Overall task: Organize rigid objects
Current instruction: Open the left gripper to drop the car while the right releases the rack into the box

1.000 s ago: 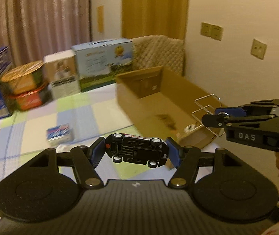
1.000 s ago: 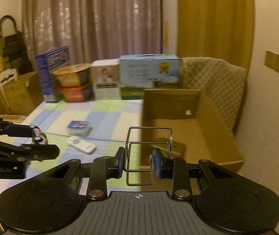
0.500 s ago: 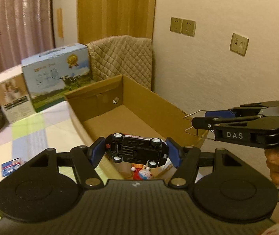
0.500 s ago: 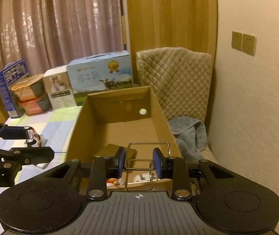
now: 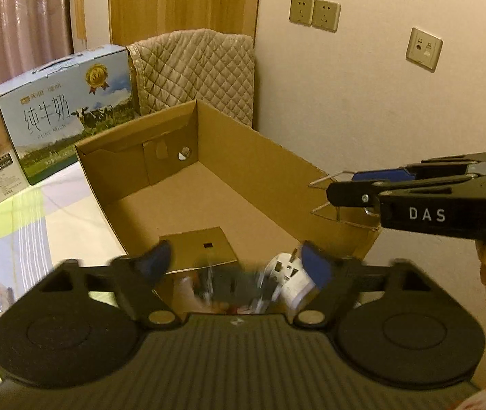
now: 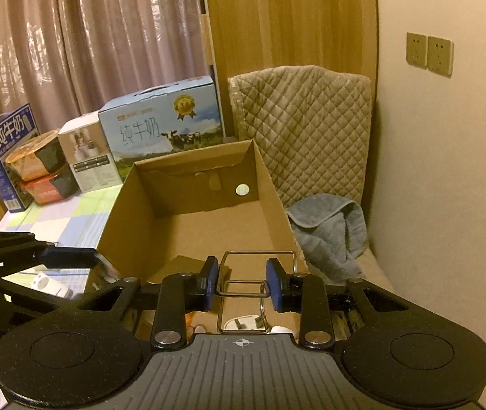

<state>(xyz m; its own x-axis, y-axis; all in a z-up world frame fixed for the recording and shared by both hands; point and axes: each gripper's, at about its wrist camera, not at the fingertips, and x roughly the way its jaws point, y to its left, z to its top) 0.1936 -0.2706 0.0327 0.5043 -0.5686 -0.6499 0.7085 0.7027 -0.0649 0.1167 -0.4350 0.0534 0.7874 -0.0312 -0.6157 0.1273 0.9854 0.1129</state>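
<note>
Over the cardboard box [image 5: 208, 184], your left gripper [image 5: 234, 266] spreads its jaws wide as a blurred toy car [image 5: 232, 285] drops inside, while your right gripper [image 6: 241, 285] pinches the wire rack [image 6: 243, 282] above it, likely to release next.

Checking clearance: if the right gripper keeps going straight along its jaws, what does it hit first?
Probably the far end wall of the cardboard box, the one with the round hole. The right gripper, shut on the wire rack, points over the open box; height over that wall is unclear.
</note>
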